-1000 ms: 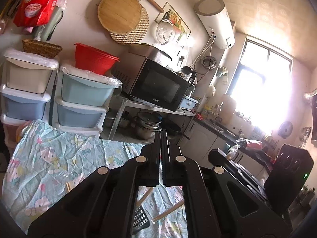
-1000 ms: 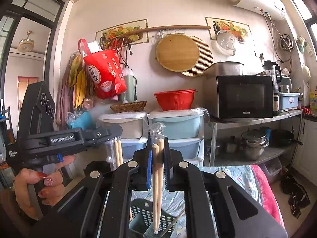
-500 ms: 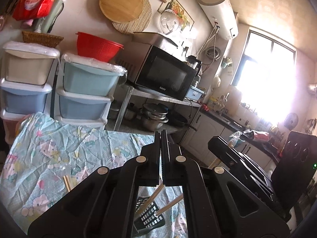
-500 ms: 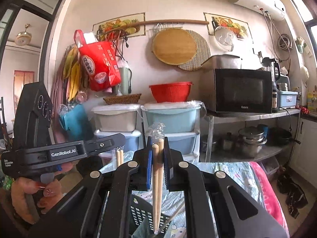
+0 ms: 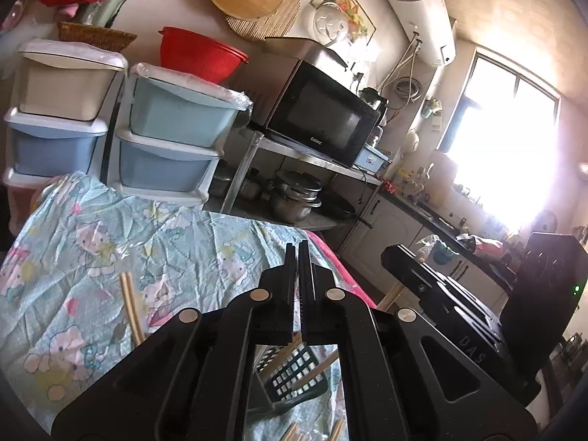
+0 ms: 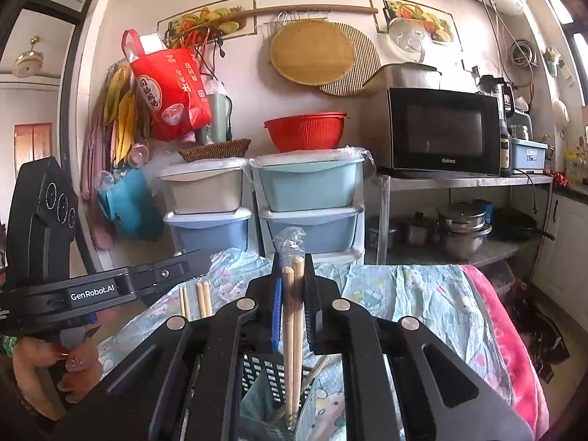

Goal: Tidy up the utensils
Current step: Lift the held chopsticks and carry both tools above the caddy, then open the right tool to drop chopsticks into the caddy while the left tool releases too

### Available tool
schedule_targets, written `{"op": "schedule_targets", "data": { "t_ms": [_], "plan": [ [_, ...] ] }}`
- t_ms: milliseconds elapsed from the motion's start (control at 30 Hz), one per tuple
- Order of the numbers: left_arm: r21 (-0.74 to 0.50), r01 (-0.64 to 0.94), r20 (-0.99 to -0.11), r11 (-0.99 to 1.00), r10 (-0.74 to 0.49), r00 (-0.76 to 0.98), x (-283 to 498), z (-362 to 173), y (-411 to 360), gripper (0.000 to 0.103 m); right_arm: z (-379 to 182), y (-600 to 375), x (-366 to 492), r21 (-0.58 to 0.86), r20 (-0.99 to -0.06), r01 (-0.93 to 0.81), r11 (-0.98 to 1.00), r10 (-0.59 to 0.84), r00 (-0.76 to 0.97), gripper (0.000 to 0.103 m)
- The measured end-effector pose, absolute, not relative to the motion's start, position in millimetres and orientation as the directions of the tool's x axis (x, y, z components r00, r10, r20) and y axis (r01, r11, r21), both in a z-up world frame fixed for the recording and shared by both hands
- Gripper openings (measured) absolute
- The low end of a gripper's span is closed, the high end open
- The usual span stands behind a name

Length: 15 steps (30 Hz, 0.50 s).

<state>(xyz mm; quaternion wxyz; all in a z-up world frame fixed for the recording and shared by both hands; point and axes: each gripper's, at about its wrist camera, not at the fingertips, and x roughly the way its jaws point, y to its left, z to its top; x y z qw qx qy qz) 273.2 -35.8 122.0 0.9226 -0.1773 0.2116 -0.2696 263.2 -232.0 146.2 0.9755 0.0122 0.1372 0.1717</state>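
My right gripper [image 6: 292, 261] holds a pair of wooden chopsticks [image 6: 293, 330] upright in clear wrap. Their lower ends reach down into the black mesh utensil holder [image 6: 257, 375] on the table. The jaws are opening, with the pads still against the pair. My left gripper [image 5: 297, 248] is shut with nothing in it, just above and behind the holder [image 5: 294, 371], where two chopsticks [image 5: 318, 365] lean. A loose pair of chopsticks [image 5: 128, 305] lies on the cloth to the left. A person's hand [image 6: 40, 364] grips the left tool's handle.
A light blue cartoon-print cloth [image 5: 110, 228] covers the table, with a pink blanket [image 6: 507, 349] along its right edge. Stacked plastic drawers [image 6: 308, 213] stand behind the table. To their right a metal shelf carries a microwave [image 6: 441, 132] and pots. More chopsticks [image 5: 294, 433] lie near the front.
Both grippers have sunk toward the table, so the holder shows larger beneath them. The chopsticks' ends sit deeper in the holder. The right jaws stand slightly wider.
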Motion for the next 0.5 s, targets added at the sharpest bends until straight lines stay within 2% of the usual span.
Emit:
{"op": "schedule_targets", "data": {
  "t_ms": [100, 233, 300, 367, 433, 500],
  "plan": [
    [-0.441, 0.413, -0.303, 0.797, -0.565, 0.767, 270.7, 117.3, -32.0, 0.000, 144.2, -234.2, 261.2, 0.076, -0.267, -0.329, 0.941, 0.338, 0.903, 0.025],
    [-0.432, 0.397, -0.320, 0.810, -0.549, 0.772, 267.9, 111.6, -27.4, 0.001, 142.5, -237.2, 257.1, 0.081, -0.273, -0.326, 0.942, 0.336, 0.902, 0.031],
    [-0.421, 0.389, -0.326, 0.819, -0.537, 0.778, 265.5, 110.7, -26.1, 0.010, 142.1, -237.9, 254.8, 0.079, -0.276, -0.323, 0.943, 0.332, 0.902, 0.034],
    [-0.400, 0.374, -0.331, 0.837, -0.513, 0.792, 260.5, 111.1, -23.3, 0.026, 140.6, -239.5, 251.3, 0.073, -0.283, -0.315, 0.946, 0.322, 0.903, 0.038],
    [-0.385, 0.362, -0.333, 0.849, -0.494, 0.804, 256.0, 112.0, -20.5, 0.029, 139.6, -241.3, 249.1, 0.072, -0.291, -0.305, 0.949, 0.313, 0.904, 0.039],
    [-0.380, 0.347, -0.333, 0.857, -0.477, 0.813, 252.1, 112.1, -16.6, 0.037, 138.5, -244.0, 246.5, 0.072, -0.297, -0.298, 0.952, 0.306, 0.905, 0.042]
  ]
}}
